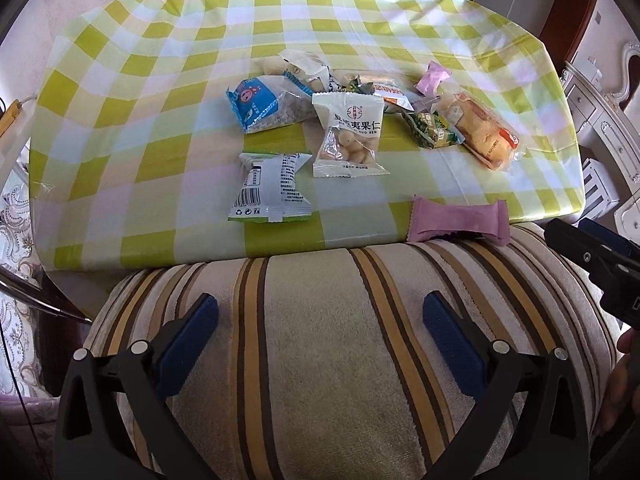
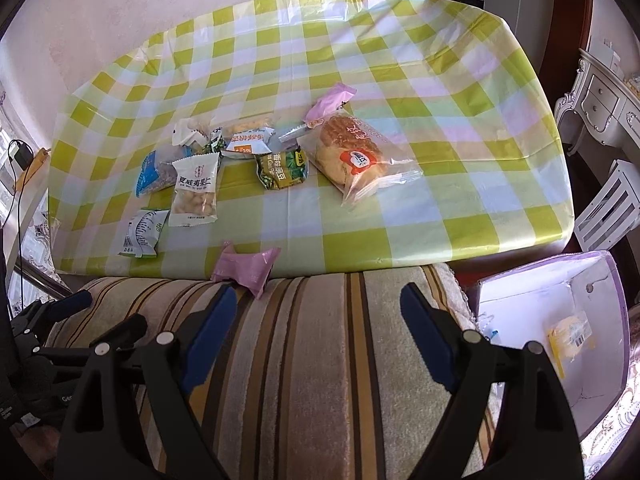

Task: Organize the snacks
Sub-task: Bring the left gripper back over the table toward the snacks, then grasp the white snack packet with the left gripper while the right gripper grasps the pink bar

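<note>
Several snack packets lie on a table with a green checked cloth (image 1: 160,92) (image 2: 460,160). A pink wrapper (image 1: 460,224) (image 2: 246,266) rests at the near edge. Behind it are a white nut packet (image 1: 348,140) (image 2: 195,192), a grey-white packet (image 1: 270,188) (image 2: 140,232), a blue packet (image 1: 260,104) (image 2: 150,174), a green pea packet (image 1: 430,130) (image 2: 282,168) and a bagged bread (image 1: 480,128) (image 2: 356,156). My left gripper (image 1: 320,316) hangs open over a striped cushion, empty. My right gripper (image 2: 318,306) is open and empty too, short of the table.
The striped cushion (image 1: 320,360) (image 2: 320,360) fills the foreground below both grippers. A white open box (image 2: 560,340) with a yellow packet (image 2: 568,338) inside stands at the right. White furniture (image 2: 600,96) stands beyond the table's right end. The right gripper shows at the left wrist view's right edge.
</note>
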Motion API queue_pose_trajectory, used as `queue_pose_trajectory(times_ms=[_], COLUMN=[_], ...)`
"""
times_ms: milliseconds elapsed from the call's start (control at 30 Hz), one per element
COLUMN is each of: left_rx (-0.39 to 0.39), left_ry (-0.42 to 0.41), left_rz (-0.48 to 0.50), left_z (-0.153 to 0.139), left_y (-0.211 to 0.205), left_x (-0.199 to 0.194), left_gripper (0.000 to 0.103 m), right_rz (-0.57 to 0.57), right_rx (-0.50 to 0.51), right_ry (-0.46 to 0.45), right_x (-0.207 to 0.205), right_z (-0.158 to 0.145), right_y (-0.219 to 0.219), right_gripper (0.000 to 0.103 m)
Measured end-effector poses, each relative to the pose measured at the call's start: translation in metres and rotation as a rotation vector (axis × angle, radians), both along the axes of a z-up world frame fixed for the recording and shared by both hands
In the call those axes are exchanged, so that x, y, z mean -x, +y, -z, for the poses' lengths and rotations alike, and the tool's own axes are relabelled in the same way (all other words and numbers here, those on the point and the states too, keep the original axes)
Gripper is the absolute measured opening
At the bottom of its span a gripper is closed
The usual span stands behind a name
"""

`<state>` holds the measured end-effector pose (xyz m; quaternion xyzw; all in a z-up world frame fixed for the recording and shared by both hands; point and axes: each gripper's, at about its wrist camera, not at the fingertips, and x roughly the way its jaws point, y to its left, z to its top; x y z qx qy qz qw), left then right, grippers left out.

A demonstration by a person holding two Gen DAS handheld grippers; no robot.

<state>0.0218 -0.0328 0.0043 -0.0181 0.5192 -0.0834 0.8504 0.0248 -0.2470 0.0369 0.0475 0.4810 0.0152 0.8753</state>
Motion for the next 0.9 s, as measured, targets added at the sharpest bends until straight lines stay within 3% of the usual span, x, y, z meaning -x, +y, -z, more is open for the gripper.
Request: queue_pose_trajectory(times_ms=[67,200,300,500,600,700,767,900], left_rx=[0.088,0.09,0.147,0.136,0.086,0.028,-0.013,-0.033], left_ry=[0.003,-0.025,-0.035,0.003,0.014,0.056,0.079,0.106], left_rz=[-0.024,-0.092,-0.106,-0.099,-0.094,-0.051,-0.049,-0.033], left_z=[-0.002,-0.01,-0.014,-0.01,-0.005,0.005,0.012,0.019], left_y=[0.013,0.025,0.032,0.033,0.03,0.019,0.016,0.013], left_x=[-0.003,-0.009,-0.018,-0.051,-0.066,-0.081,-0.089,-0.096], left_gripper=[0.099,0.099,0.099,0.098,0.097,0.089,0.072,0.065], right_rz=[-0.023,-0.076,-0.115,-0.276,-0.359,-0.404,-0.422,-0.456], right_rx=[0.004,0.017,0.035,0.131,0.194,0.253,0.275,0.269], right_ry=[0.008,0.029,0.056,0.083,0.109,0.129,0.143,0.167], right_x=[-0.005,-0.015,-0.025,-0.04,-0.046,-0.054,-0.062,-0.069], right_z=[0.002,0.008,0.015,0.022,0.028,0.036,0.043,0.051], right_y=[0.007,0.022,0.031,0.058,0.07,0.075,0.076,0.079], right_gripper=[0.084,0.084,0.084,0.084,0.084,0.084,0.084,0.084])
